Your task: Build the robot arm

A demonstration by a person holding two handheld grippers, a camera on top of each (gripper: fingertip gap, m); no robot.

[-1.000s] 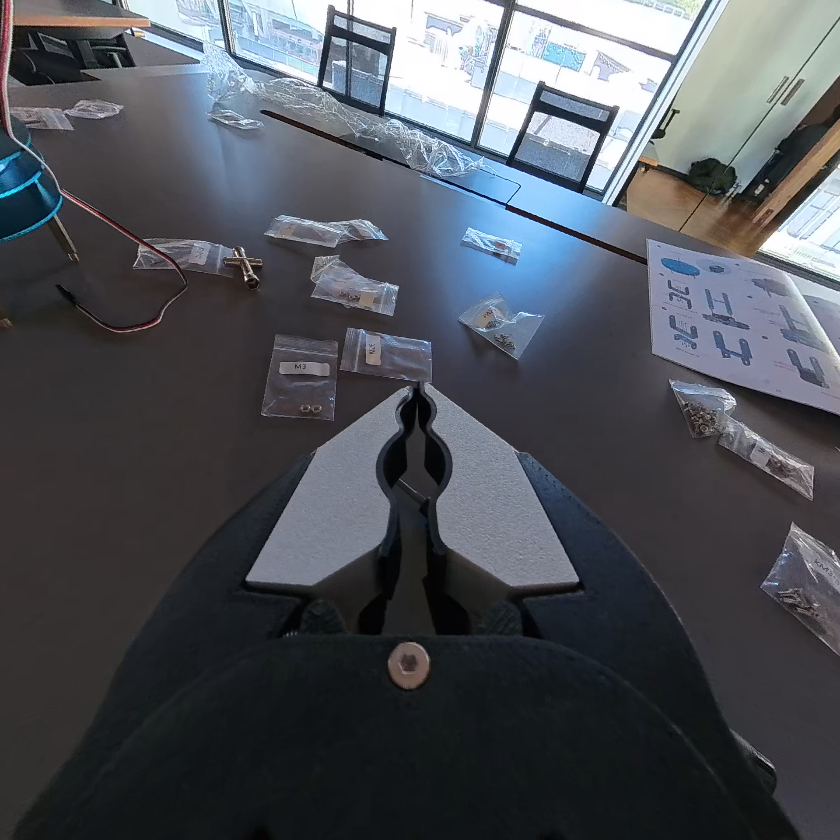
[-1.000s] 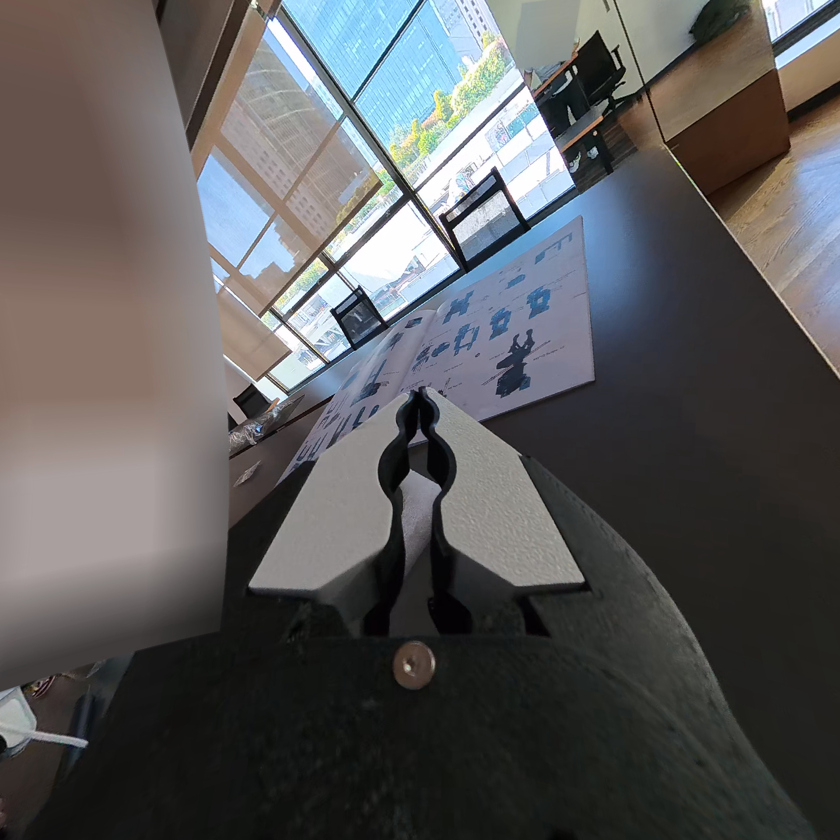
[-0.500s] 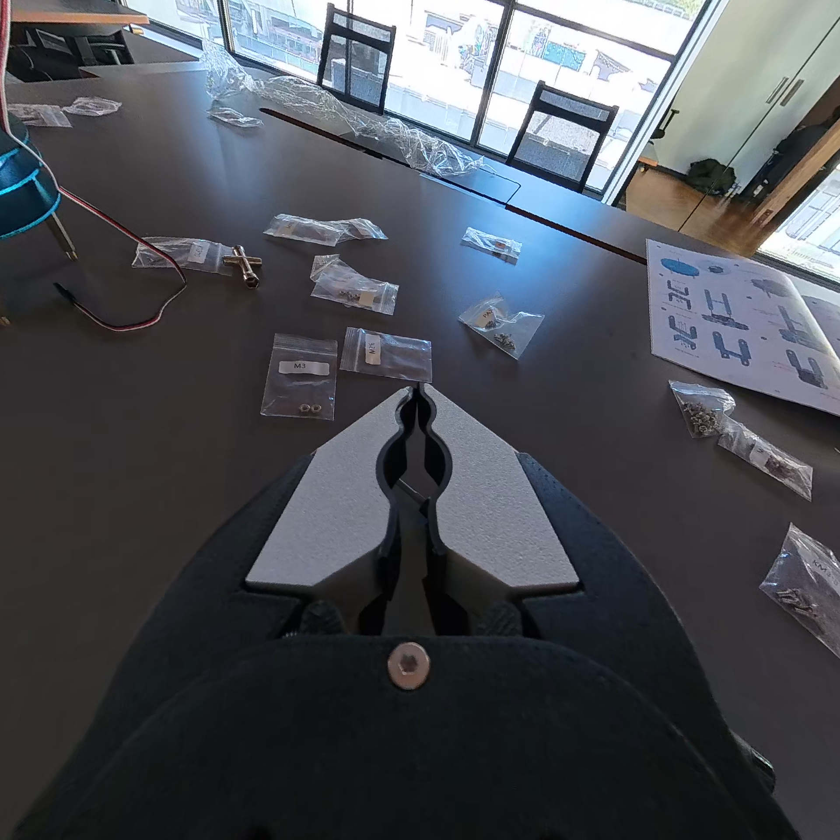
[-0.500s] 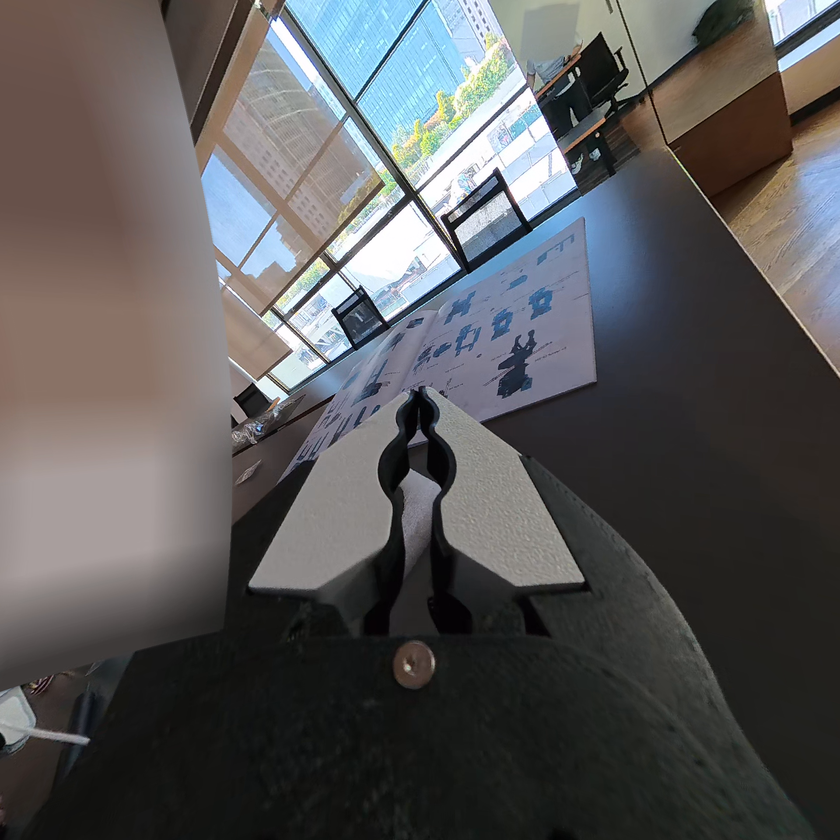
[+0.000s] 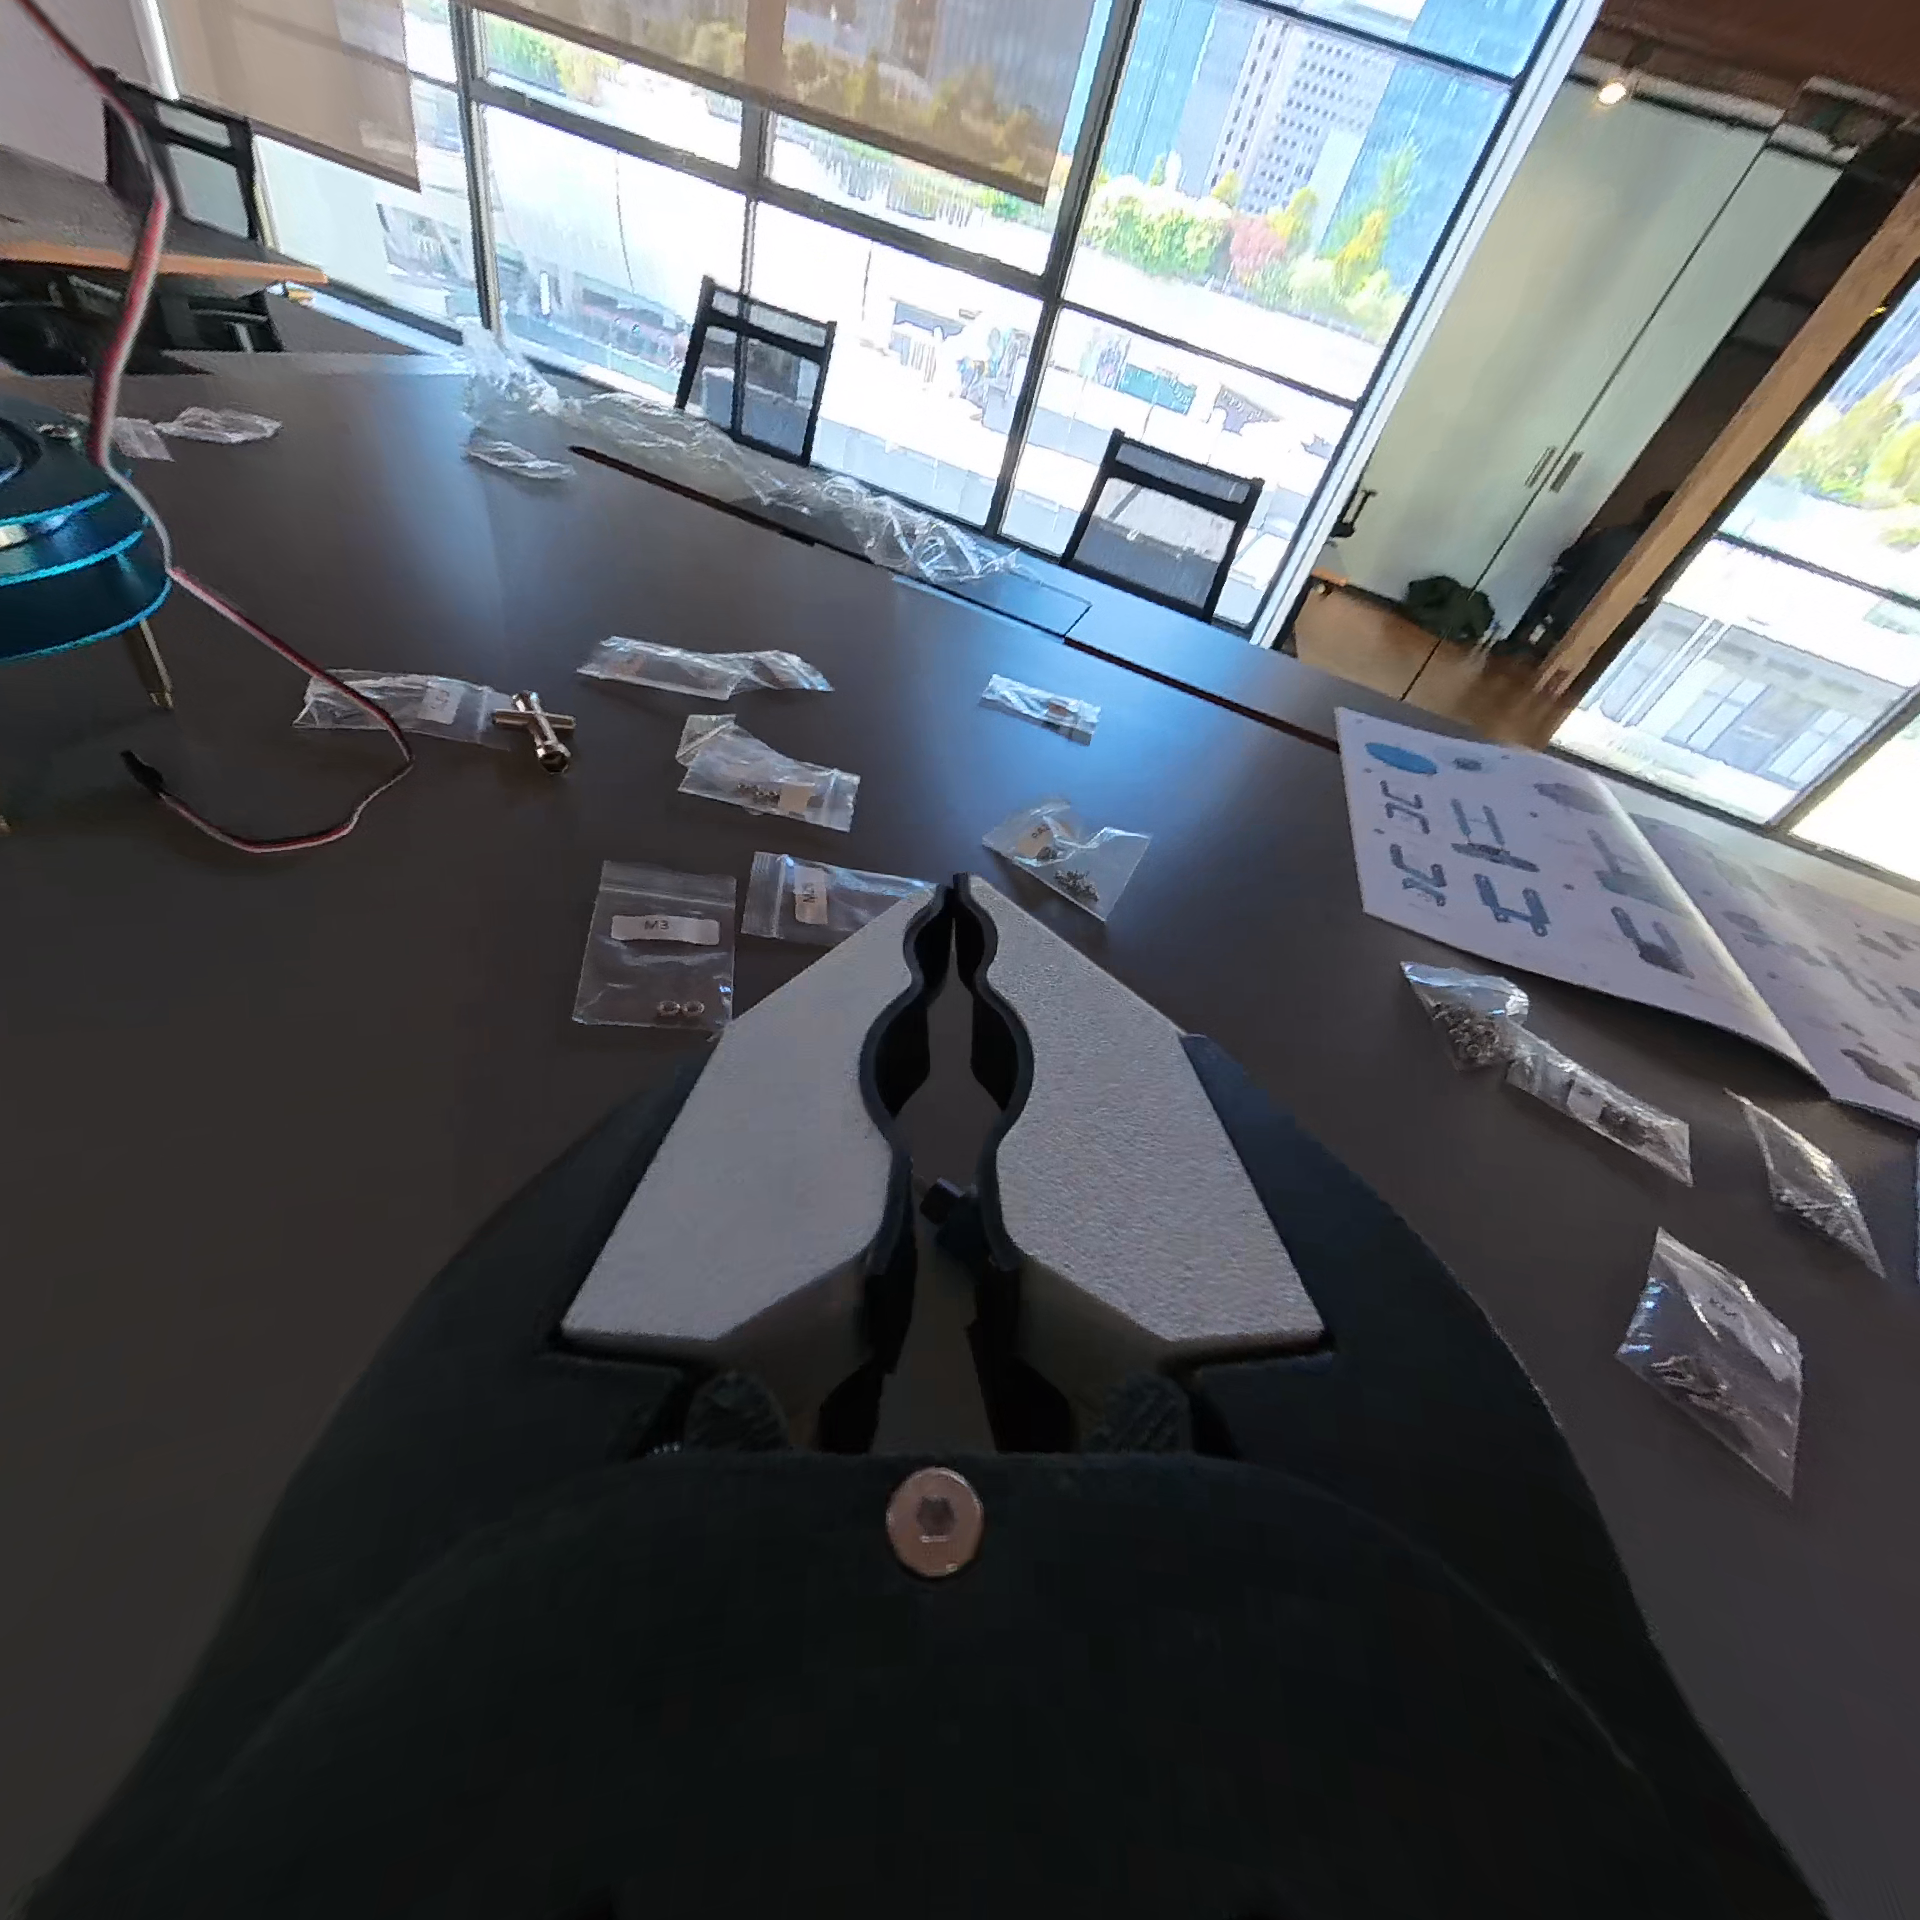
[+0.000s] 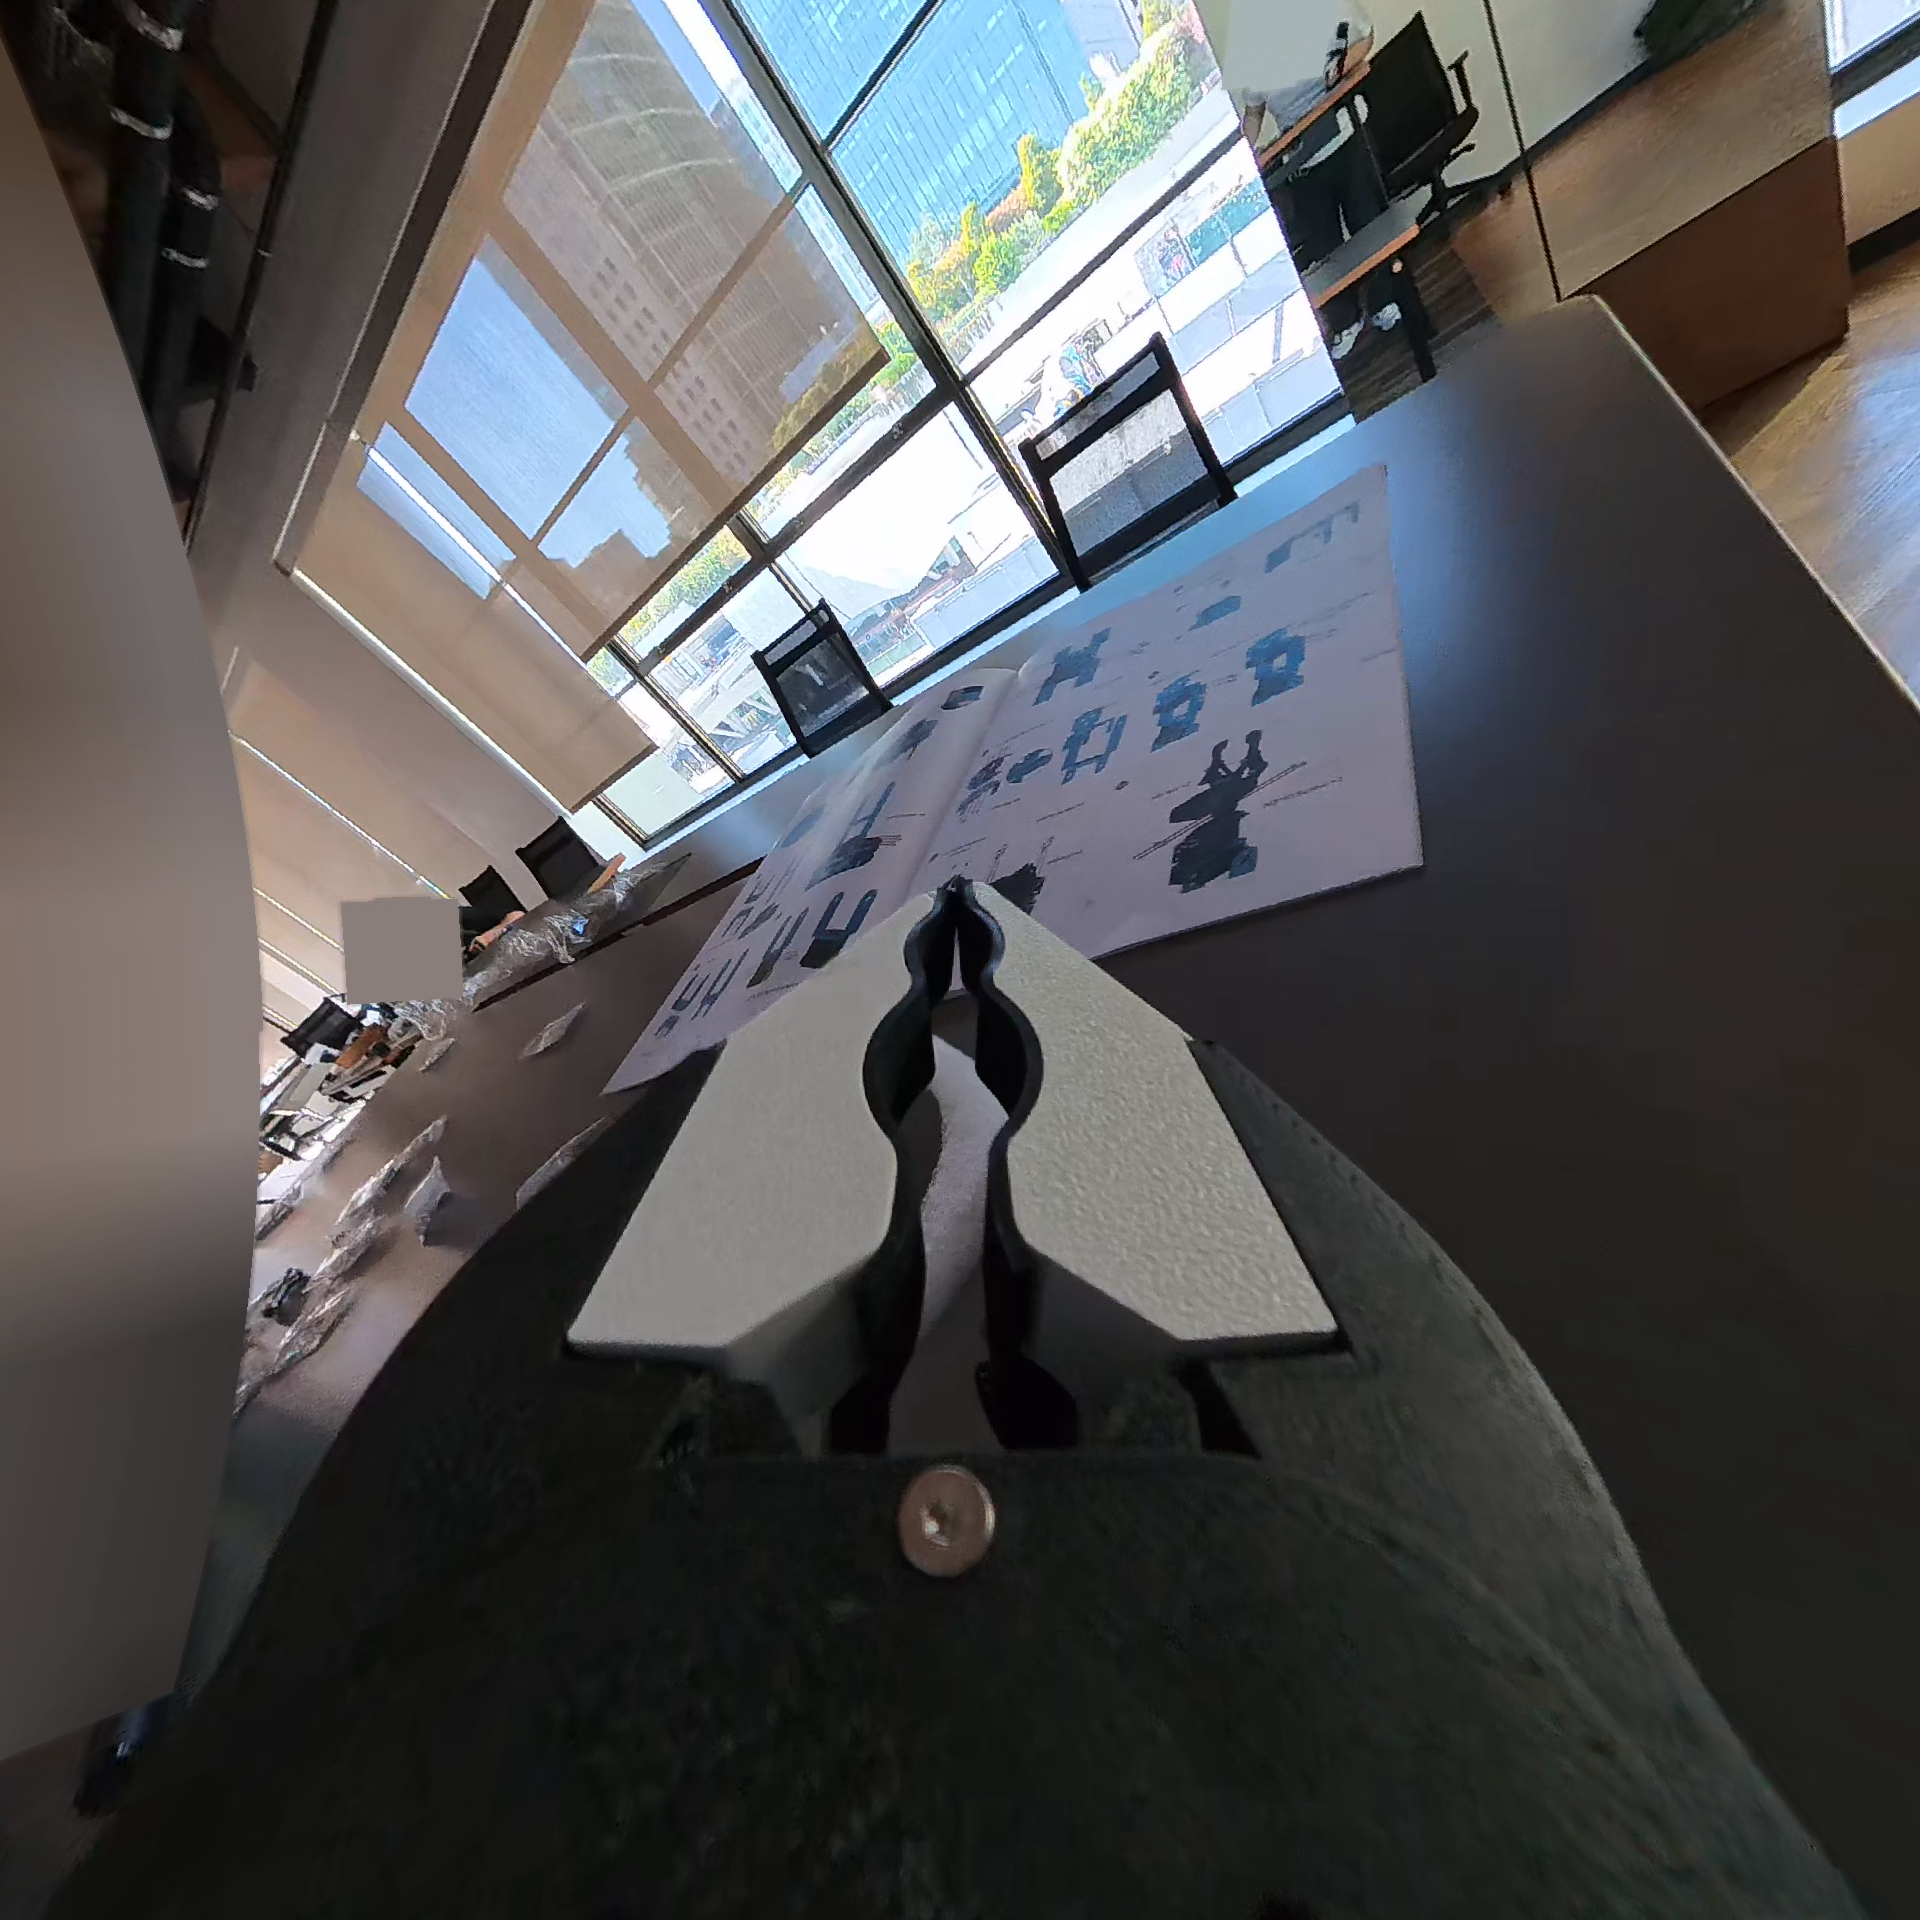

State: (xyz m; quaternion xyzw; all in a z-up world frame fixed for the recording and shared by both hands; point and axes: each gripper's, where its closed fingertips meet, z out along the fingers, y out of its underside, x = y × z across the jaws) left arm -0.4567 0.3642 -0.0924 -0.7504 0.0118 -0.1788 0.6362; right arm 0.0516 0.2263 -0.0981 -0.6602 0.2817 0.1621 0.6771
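Observation:
My left gripper (image 5: 954, 891) is shut and empty, held above a dark table (image 5: 312, 1091). Just past its tips lie two small clear zip bags of hardware, one with a white label (image 5: 657, 961) and one beside it (image 5: 826, 899). More such bags (image 5: 767, 777) lie farther out, with a metal cross wrench (image 5: 535, 719). My right gripper (image 6: 954, 896) is shut and empty, tilted, low over the table, and points at an open instruction booklet (image 6: 1143, 769). The booklet also shows in the left wrist view (image 5: 1538, 883).
A blue round device (image 5: 62, 551) with a red, white and black wire (image 5: 301, 717) stands at the left. More bags (image 5: 1709, 1356) lie at the right. Crumpled clear plastic (image 5: 790, 488) and two black chairs (image 5: 1164, 520) sit by the windows. The table's right edge (image 6: 1766, 520) drops to a wooden floor. Some 55 cm of space lies between my two pairs of fingers.
Both views have tilted upward, showing more of the windows. The right view has swung so that the bags on the table show at its left. Both grippers stay shut.

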